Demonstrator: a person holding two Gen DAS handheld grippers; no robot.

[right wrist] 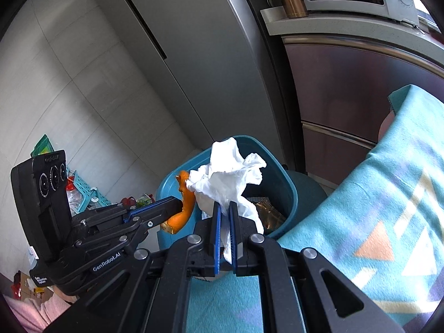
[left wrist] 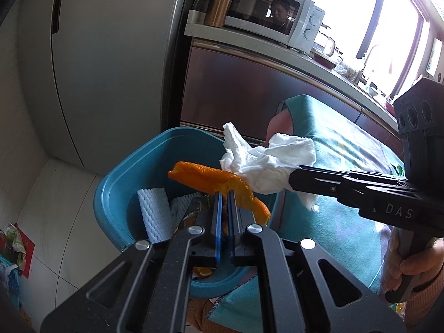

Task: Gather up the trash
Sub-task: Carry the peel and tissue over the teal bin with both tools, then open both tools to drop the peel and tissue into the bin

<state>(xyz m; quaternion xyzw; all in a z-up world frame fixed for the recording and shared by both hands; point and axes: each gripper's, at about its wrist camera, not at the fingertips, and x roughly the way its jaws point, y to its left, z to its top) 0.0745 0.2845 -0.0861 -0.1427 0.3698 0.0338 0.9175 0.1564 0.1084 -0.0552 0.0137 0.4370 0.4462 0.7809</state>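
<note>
My left gripper [left wrist: 225, 194] is shut on a strip of orange peel [left wrist: 205, 179], held over the open blue bin [left wrist: 116, 194]. The same peel [right wrist: 185, 202] shows in the right wrist view, sticking out of the left gripper [right wrist: 180, 206] at the bin's near rim. My right gripper [right wrist: 225, 206] is shut on a crumpled white tissue [right wrist: 227, 174] just above the blue bin [right wrist: 288, 191]. From the left wrist view the tissue [left wrist: 266, 161] hangs off the right gripper [left wrist: 291, 177] beside the peel. White foam netting [left wrist: 154, 213] and a wrapper [right wrist: 266, 208] lie inside the bin.
A teal patterned cloth [right wrist: 374, 222] covers the table right of the bin. A grey fridge [left wrist: 111, 55] and brown cabinet fronts [left wrist: 249, 88] stand behind, with a microwave [left wrist: 277, 19] and a copper tumbler [left wrist: 220, 0] on the counter. Bags and a teal basket [right wrist: 83, 194] clutter the floor.
</note>
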